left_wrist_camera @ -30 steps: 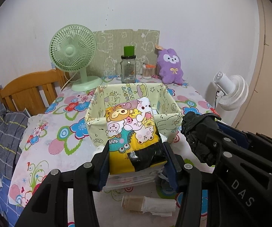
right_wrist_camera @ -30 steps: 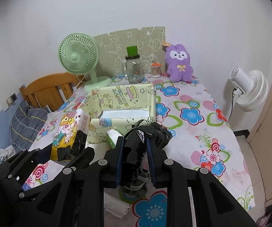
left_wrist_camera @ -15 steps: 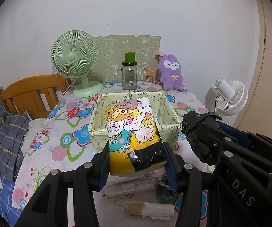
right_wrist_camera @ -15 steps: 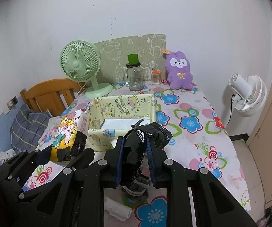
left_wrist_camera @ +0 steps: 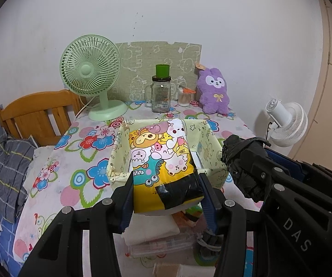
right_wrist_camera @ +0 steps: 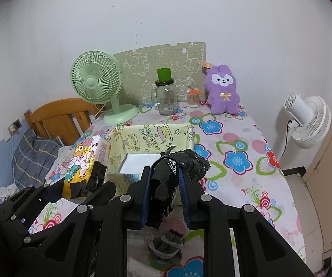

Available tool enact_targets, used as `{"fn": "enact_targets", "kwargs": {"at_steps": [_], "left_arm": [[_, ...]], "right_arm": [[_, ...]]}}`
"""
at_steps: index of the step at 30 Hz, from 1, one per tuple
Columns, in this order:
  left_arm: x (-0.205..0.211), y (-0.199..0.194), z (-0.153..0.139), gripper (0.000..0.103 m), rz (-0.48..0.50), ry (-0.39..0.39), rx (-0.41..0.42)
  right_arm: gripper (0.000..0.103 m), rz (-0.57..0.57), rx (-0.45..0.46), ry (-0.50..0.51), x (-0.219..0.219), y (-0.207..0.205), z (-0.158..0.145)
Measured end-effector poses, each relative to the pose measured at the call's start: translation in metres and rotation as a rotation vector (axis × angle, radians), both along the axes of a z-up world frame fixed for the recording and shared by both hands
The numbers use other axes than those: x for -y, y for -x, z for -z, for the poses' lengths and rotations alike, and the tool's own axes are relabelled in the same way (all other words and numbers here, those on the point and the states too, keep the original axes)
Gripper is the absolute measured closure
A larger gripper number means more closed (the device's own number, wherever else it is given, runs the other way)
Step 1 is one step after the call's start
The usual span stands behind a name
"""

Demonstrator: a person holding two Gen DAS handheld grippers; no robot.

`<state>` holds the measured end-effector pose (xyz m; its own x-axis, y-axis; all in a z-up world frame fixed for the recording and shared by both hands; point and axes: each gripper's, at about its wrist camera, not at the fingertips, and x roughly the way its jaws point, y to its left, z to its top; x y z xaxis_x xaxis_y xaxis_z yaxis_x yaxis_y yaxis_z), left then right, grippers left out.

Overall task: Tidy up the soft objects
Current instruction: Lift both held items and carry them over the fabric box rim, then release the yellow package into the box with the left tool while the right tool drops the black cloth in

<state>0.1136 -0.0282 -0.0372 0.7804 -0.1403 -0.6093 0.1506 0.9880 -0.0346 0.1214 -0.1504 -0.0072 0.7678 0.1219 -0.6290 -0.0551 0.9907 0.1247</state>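
My left gripper (left_wrist_camera: 167, 182) is shut on a yellow cartoon-print tissue pack (left_wrist_camera: 161, 161), held above the near rim of the pale green fabric box (left_wrist_camera: 117, 152). The pack also shows in the right wrist view (right_wrist_camera: 80, 161). My right gripper (right_wrist_camera: 164, 175) is shut on a crumpled black plastic bag (right_wrist_camera: 172, 168), held in the air in front of the box (right_wrist_camera: 156, 136). The bag also shows at the right of the left wrist view (left_wrist_camera: 239, 159). A white flat item (right_wrist_camera: 138, 161) lies inside the box.
On the floral table (right_wrist_camera: 235, 157) stand a green fan (right_wrist_camera: 96, 85), a glass jar (right_wrist_camera: 166, 99), a toothpick holder (right_wrist_camera: 193, 98) and a purple plush (right_wrist_camera: 223, 90). Below the grippers lie white tissue packs (left_wrist_camera: 152, 228), a grey rolled sock (right_wrist_camera: 166, 244) and a paper roll (left_wrist_camera: 182, 271). A white fan (right_wrist_camera: 309, 120) stands right.
Both grippers have risen with their loads. The box now looks lower and farther below them, and more items on the near table have come into view.
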Motion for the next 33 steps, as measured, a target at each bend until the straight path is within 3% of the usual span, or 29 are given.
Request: {"fn": "enact_targets", "kwargs": {"at_steps": [33], "left_arm": [[-0.004,-0.1,0.014,0.051,-0.026,0.006,-0.049]], "right_arm": [[0.077,-0.05,-0.003,-0.001,-0.012,-0.104,0.019]]}}
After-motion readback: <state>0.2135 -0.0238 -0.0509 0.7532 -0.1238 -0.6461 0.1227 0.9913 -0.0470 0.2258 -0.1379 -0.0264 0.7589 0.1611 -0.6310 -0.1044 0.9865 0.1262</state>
